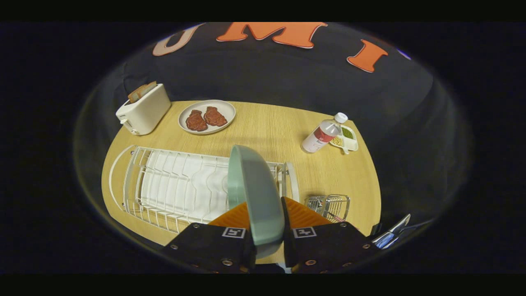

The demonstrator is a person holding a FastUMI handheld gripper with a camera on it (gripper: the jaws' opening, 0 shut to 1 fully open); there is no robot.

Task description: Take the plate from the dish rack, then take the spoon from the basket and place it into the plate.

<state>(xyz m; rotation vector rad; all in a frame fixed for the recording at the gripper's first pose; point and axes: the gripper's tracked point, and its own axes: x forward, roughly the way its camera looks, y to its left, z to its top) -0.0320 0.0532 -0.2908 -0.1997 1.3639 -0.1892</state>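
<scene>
Plate (255, 193), pale grey-green, stands on edge between the two fingers of the gripper (265, 242), its rim gripped low down while the rest rises up and ahead of them. The jaws are pinching it: one finger presses on each face, and they are spread only by the plate's own thickness. The plate tilts a little, its upper rim leaning toward the dish rack (181, 187) side.

Beneath and beyond the plate lies the white wire dish rack, long and low on the wooden tabletop (271, 127), with a white ribbed tray under its wires. The plate overlaps the rack's end nearest the fingers; whether its rim is touching the wires cannot be told from this angle.

Just beside that end of the rack, ahead of the other finger, sits a small wire basket (328, 205). What it holds is too small and hidden to make out.

Farther back on the tabletop, a white toaster (144, 110) stands with slices of bread in its slots. Next to it is a round white plate with two reddish-brown pieces of food (206, 116) lying side by side. Well apart from these, a clear bottle (322, 135) with a white cap leans just beside a small divided dish (348, 139) holding green and yellowish bits.
</scene>
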